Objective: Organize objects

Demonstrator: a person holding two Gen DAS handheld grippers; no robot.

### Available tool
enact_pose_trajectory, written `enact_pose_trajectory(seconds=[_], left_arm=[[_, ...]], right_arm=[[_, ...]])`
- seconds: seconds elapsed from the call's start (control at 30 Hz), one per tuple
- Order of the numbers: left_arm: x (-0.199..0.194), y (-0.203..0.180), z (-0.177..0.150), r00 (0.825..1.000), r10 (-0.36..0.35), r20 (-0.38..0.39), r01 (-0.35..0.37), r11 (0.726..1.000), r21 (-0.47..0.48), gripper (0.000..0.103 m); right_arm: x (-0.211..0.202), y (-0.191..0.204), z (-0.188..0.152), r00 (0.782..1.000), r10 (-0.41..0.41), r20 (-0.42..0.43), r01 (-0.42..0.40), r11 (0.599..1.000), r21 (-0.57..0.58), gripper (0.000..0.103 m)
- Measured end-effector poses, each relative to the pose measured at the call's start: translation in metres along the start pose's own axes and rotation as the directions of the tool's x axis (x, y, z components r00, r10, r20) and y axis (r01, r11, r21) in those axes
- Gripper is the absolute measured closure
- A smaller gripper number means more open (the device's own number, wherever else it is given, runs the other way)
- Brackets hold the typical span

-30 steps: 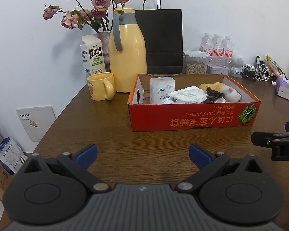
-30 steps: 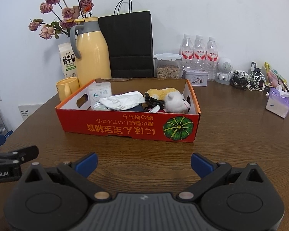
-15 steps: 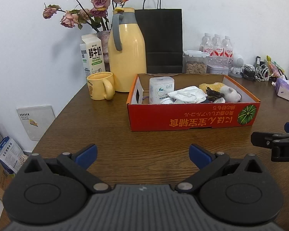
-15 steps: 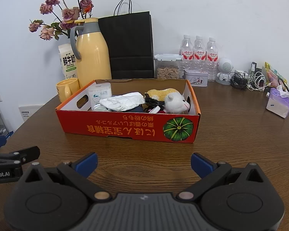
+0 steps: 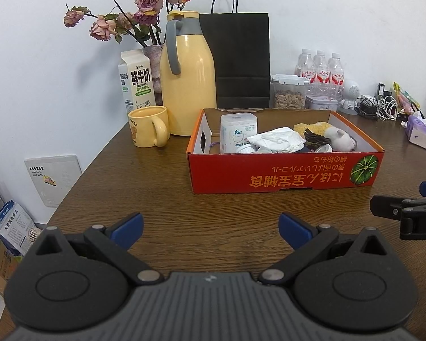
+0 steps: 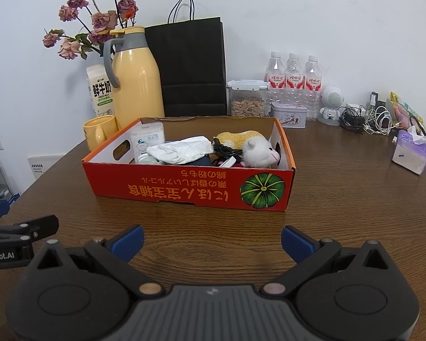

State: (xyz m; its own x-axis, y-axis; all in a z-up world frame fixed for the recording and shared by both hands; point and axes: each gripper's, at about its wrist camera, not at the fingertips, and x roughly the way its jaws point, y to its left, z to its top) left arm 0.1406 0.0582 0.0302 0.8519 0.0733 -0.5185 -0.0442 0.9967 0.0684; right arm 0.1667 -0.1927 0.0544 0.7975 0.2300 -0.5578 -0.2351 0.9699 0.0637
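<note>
White wall is rising behind a dark wooden bench (image 5: pixel 105 187) that is carrying everything in sight. Going left to right along the back, dried roses (image 5: pixel 133 8) are standing in a vase behind a milk carton (image 5: pixel 135 81), a yellow mug (image 5: pixel 149 126) is sitting in front of the carton, and a tall yellow thermos jug (image 5: pixel 187 85) is standing just beside a black paper bag (image 5: pixel 238 56). Near the middle, an open red cardboard box (image 5: pixel 284 174) is resting on the bench, holding a white canister (image 5: pixel 238 130), a crumpled white cloth (image 5: pixel 278 139), a black cable (image 6: pixel 227 150) and a white plush cat (image 6: pixel 260 152). Further right, three water bottles (image 6: pixel 294 76) are lining the wall, and a purple tissue pack (image 6: pixel 410 153) is lying near the edge. Close to the camera, the left gripper (image 5: pixel 210 228) and right gripper (image 6: pixel 211 241) are hovering side by side over bare wood, well short of the box, each with its jaws spread wide and gripping nothing.
</note>
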Motion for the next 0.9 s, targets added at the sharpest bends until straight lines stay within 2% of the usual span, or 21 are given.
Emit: enact_pose_trajectory(seconds=[0.9], left_arm=[[-0.0001,-0.0028,-0.0026,1.000,-0.002,-0.001,0.002,1.000,-0.001,0.000]], right_arm=[[0.0001,-0.0003,-0.0005,1.000,0.001,0.000,-0.001,1.000,-0.001,0.000]])
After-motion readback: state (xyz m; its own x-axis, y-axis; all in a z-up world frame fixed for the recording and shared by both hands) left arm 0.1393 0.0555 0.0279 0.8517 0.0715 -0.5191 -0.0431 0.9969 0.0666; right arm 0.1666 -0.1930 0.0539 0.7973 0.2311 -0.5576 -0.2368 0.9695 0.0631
